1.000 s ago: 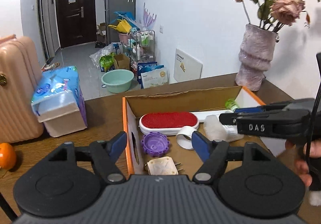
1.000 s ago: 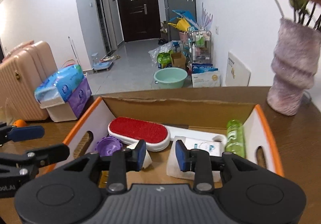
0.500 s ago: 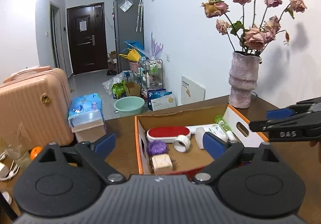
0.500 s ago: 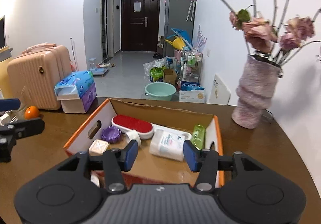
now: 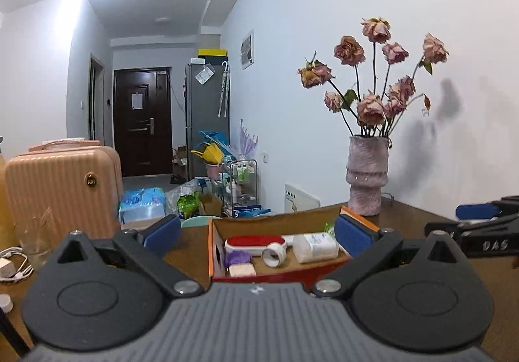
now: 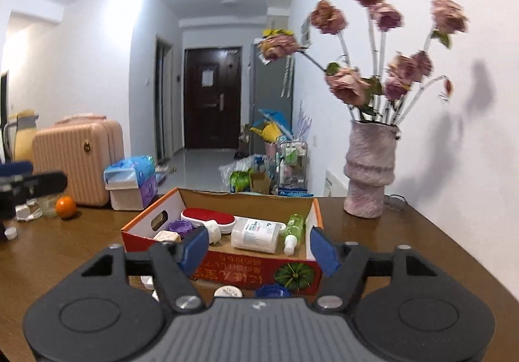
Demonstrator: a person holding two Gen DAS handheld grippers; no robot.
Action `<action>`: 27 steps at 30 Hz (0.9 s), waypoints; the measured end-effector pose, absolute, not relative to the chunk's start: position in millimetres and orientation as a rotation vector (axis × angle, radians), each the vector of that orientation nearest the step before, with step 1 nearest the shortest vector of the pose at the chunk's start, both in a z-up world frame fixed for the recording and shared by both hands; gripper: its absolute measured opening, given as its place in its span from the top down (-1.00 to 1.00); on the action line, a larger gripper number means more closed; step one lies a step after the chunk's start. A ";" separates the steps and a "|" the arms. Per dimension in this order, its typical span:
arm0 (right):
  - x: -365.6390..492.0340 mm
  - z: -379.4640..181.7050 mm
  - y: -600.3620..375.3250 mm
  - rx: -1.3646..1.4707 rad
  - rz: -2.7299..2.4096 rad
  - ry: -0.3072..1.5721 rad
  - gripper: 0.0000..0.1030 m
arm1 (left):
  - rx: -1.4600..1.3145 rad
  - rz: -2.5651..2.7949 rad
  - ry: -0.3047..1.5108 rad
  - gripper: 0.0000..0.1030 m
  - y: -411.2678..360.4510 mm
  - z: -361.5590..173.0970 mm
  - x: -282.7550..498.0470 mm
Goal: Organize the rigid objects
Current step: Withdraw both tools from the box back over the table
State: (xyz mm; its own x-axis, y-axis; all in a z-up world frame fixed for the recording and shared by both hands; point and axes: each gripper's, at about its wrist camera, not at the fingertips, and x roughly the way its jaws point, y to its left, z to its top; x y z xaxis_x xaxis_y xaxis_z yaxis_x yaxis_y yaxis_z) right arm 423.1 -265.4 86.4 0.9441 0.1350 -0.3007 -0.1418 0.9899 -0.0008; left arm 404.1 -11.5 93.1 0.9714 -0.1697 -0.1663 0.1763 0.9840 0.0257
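An orange cardboard box (image 6: 233, 274) stands on the brown table. It holds a red lint brush (image 6: 207, 217), a white bottle (image 6: 256, 234), a green bottle (image 6: 293, 227), a purple lid (image 6: 180, 227), a tape roll (image 6: 214, 230) and a white adapter (image 6: 167, 236). My right gripper (image 6: 259, 248) hangs just in front of the box, its jaws opening with nothing between them. My left gripper (image 5: 256, 232) is back from the box (image 5: 211, 245), its jaws opening wide and empty. The brush (image 5: 253, 240) and bottle (image 5: 316, 242) show between its fingers.
A vase of dried roses (image 6: 369, 167) stands at the table's back right. Loose caps, white (image 6: 228, 292) and blue (image 6: 272, 292), lie before the box. An orange (image 6: 66, 207), a glass (image 5: 32, 242) and a charger cable (image 5: 13, 261) sit at the left. A pink suitcase (image 5: 61, 187) stands beyond.
Both grippers have drawn back from the box and tilted up, so the box looks smaller and farther. Both pairs of jaws have spread wider.
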 end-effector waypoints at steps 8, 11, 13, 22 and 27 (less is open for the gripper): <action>369.0 60.8 -267.2 -0.013 0.117 0.255 -0.54 | 0.003 -0.183 0.162 -1.00 -10.0 63.9 353.3; 342.5 48.6 -264.0 -0.002 0.130 0.216 -0.57 | 0.004 -0.190 0.141 -1.00 -12.3 57.6 327.4; 325.0 40.2 -260.2 0.001 0.119 0.213 -0.57 | 0.013 -0.190 0.141 -1.00 -12.4 51.5 307.3; 229.6 3.9 -251.4 -0.118 0.110 0.154 -0.66 | 0.000 -0.150 0.189 -1.00 7.9 7.6 212.0; 185.7 -10.0 -247.7 -0.184 0.091 0.118 -0.68 | -0.038 -0.141 0.186 -1.00 30.4 1.0 175.9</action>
